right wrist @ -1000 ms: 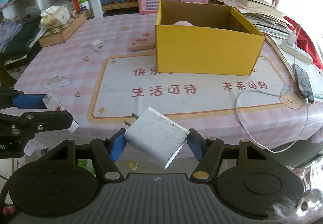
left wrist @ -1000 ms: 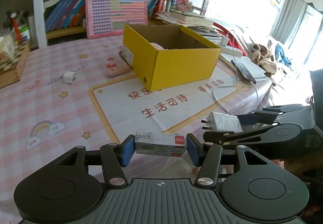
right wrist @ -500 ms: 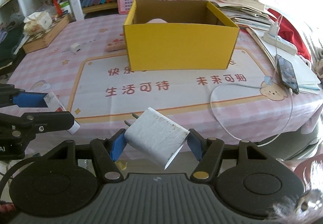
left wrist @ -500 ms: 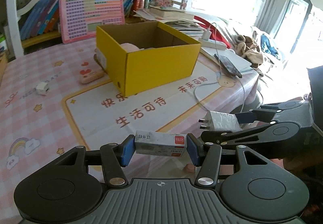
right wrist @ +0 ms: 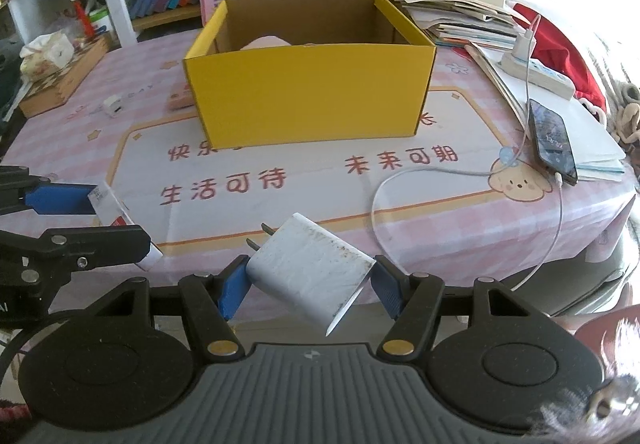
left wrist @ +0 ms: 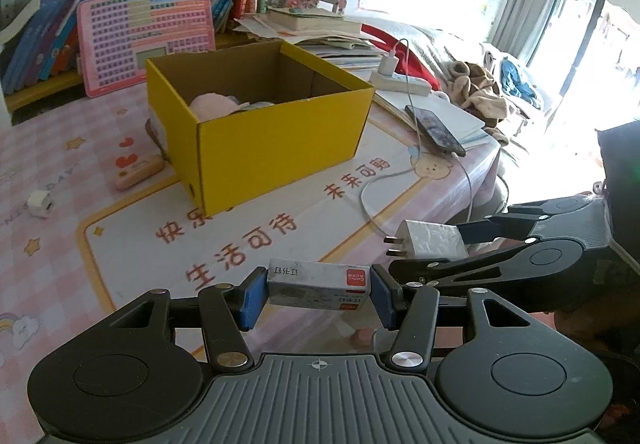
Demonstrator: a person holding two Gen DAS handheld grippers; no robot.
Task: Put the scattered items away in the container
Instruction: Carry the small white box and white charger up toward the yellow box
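My left gripper (left wrist: 318,290) is shut on a small grey staples box (left wrist: 318,284), held above the table's front edge. My right gripper (right wrist: 308,286) is shut on a white plug charger (right wrist: 310,276); it also shows in the left wrist view (left wrist: 434,240), just right of the left gripper. The open yellow cardboard box (left wrist: 276,139) (right wrist: 312,95) stands ahead on the mat with a pink item (left wrist: 212,103) inside. A pink eraser-like case (left wrist: 140,171) and a small white cube adapter (left wrist: 39,202) (right wrist: 113,105) lie on the table left of the box.
A phone (right wrist: 554,141) on a white cable (right wrist: 400,179) lies at the right on papers. A power strip (right wrist: 536,71) and stacked books (right wrist: 448,3) are at the back right. A pink keyboard toy (left wrist: 144,35) leans behind the box. A wooden chessboard box (right wrist: 64,79) sits far left.
Both grippers have moved closer to the yellow box and swung so it sits more centred; each still holds its item.
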